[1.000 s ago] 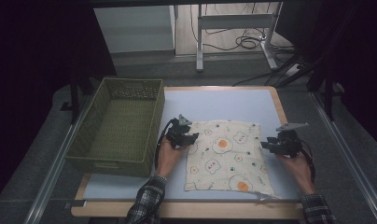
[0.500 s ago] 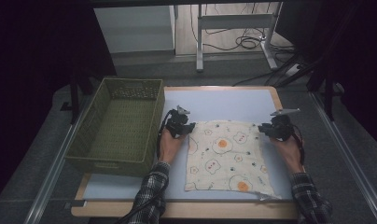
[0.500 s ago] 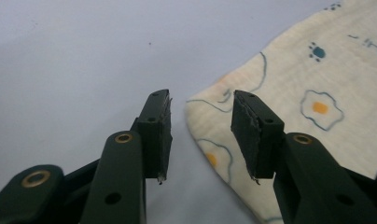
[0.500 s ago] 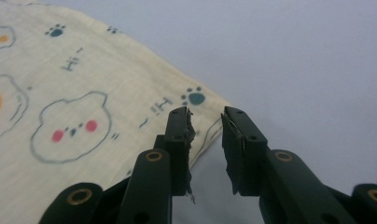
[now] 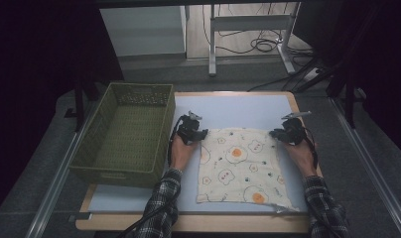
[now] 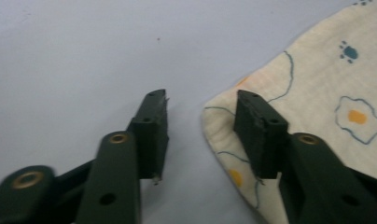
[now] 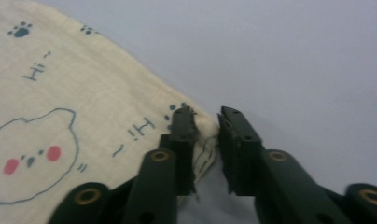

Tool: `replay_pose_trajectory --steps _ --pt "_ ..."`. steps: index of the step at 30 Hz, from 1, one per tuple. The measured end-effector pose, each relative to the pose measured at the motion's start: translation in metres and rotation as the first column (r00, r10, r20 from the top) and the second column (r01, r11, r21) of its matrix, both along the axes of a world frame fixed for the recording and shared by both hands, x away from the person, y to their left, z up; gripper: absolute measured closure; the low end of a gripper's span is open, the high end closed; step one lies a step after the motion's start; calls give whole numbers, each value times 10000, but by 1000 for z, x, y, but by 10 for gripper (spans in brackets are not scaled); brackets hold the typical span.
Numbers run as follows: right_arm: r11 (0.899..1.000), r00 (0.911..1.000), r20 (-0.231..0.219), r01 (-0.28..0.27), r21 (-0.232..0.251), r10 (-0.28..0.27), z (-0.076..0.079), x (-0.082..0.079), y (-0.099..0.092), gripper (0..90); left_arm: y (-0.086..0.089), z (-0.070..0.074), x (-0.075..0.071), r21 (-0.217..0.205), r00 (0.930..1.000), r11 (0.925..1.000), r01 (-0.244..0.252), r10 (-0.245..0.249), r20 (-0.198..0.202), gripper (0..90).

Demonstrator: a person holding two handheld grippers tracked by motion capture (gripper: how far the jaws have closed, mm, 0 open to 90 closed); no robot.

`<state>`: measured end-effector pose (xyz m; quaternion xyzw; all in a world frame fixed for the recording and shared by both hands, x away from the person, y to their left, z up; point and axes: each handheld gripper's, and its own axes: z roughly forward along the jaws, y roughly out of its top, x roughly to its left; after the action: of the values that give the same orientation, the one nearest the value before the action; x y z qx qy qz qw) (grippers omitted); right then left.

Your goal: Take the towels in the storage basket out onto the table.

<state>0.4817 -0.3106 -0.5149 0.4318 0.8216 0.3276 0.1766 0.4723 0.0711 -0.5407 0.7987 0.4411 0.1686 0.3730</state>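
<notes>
Green woven basket (image 5: 123,141) sits left of centre in the high view, its right wall running along the left edge of the pale blue tabletop (image 5: 238,109) with its wooden rim. Grey floor (image 5: 367,168) on both sides. Metal rails (image 5: 369,163) run diagonally down the lower left and right. At top centre: a grey frame on legs (image 5: 248,25), with dark cables (image 5: 260,45) coiled under it. White panel (image 5: 141,29) at upper left, possibly a cabinet; too dark to tell.
</notes>
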Motion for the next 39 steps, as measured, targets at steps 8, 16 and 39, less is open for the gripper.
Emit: replay_pose_trajectory --steps 8,16,39 --pt "9979 9996 -115 -264 -591 258 7 2 5 871 -6 6 -2 301 9990 9987 412 -417 154 880" --pt "9986 9983 572 -119 -507 148 41 11 7 873 6 32 2 -135 9983 9999 -101 109 570 883" --pt "9922 9862 1113 -1194 -361 1227 30 -90 -17 868 8 22 -96 -1424 9935 9832 1140 -1124 189 872"
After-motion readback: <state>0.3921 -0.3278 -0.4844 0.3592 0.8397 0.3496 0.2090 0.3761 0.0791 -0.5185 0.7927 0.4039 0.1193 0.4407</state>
